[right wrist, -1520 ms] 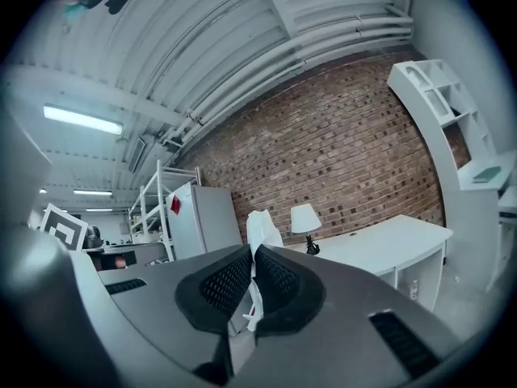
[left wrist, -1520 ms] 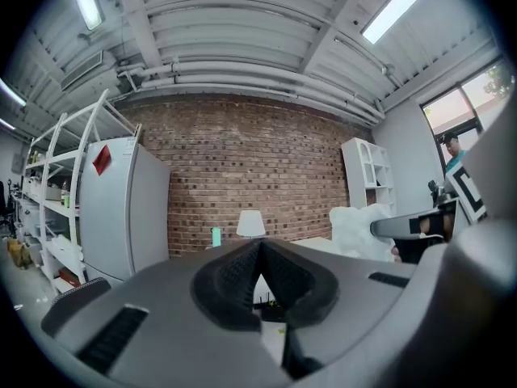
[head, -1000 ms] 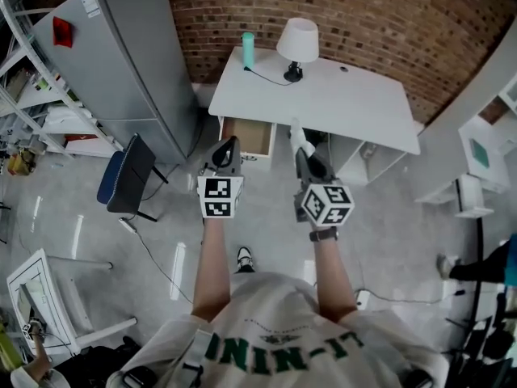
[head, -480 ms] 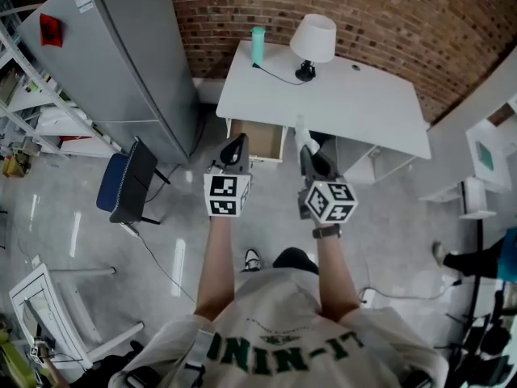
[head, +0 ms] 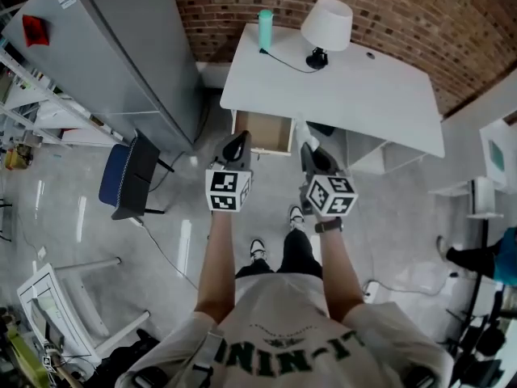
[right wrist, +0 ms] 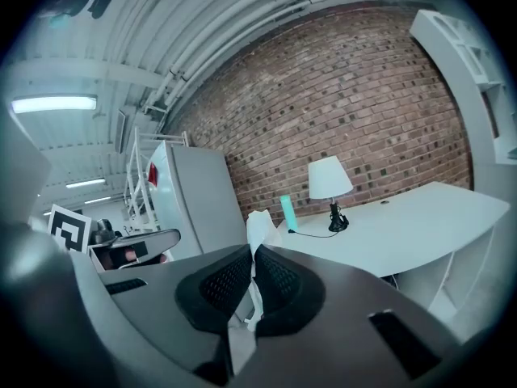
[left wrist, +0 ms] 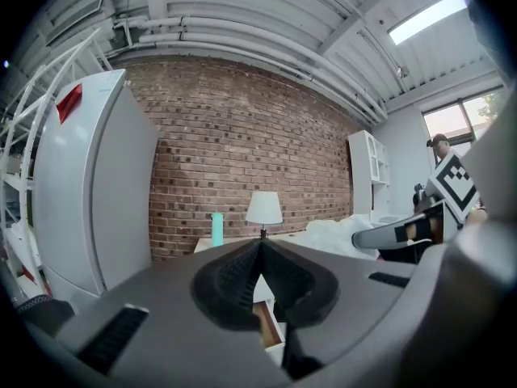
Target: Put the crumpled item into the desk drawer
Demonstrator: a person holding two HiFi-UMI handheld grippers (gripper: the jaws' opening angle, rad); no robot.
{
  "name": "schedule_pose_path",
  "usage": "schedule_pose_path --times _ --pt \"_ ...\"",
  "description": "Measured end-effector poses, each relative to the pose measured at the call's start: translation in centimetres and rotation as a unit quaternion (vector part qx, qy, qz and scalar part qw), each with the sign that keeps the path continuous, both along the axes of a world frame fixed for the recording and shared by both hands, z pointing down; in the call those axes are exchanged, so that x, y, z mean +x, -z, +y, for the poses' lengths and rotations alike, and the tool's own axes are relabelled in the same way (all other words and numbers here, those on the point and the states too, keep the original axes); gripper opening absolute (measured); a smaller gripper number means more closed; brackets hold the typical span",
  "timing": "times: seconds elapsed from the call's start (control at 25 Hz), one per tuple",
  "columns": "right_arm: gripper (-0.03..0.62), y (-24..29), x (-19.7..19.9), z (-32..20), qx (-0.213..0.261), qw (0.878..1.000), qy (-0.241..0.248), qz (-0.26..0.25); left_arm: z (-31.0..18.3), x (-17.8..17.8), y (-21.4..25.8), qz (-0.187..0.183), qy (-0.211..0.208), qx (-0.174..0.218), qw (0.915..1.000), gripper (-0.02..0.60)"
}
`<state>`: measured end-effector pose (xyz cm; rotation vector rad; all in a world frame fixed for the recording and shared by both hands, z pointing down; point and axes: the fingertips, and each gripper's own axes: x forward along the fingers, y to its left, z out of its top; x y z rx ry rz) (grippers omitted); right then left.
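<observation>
My right gripper (head: 308, 149) is shut on a crumpled white paper item (head: 300, 131), which sticks out past its tips toward the desk; the same crumpled paper (right wrist: 258, 229) rises between the closed pads in the right gripper view. My left gripper (head: 237, 145) is shut with nothing in it, level with the right one. Just ahead of both, the white desk (head: 355, 95) has its wooden drawer (head: 264, 132) pulled open at its left front. In the left gripper view a sliver of the drawer (left wrist: 267, 338) shows below the closed pads.
A white lamp (head: 327, 26) and a teal bottle (head: 265, 27) stand at the desk's back edge, a black cable between them. A grey refrigerator (head: 113, 55) stands left of the desk, and a blue chair (head: 123, 178) below it. White shelving (head: 493, 160) is at right.
The person has walked toward the desk: desk and open drawer have come closer to both grippers. Both grippers stay shut, the right one still holding the crumpled paper.
</observation>
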<state>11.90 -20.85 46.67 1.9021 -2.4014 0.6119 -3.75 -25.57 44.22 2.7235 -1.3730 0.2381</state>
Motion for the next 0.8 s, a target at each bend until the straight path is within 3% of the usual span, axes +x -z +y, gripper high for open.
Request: schedule_pose_path --times 0.52,0.8 --pt "0.006 -13.0 0.6 -5.5 -0.106 0.993 0.045 0.003 -4.4 1.7 -9.8 -0.002 -0.030 -0.022 0.9993 -0.008" --pt "0.008 -20.4 0.3 -8.3 -0.152 0.986 0.066 0.029 -6.0 2.0 -16.7 -0.002 -0.033 -0.053 0.9980 -0.008"
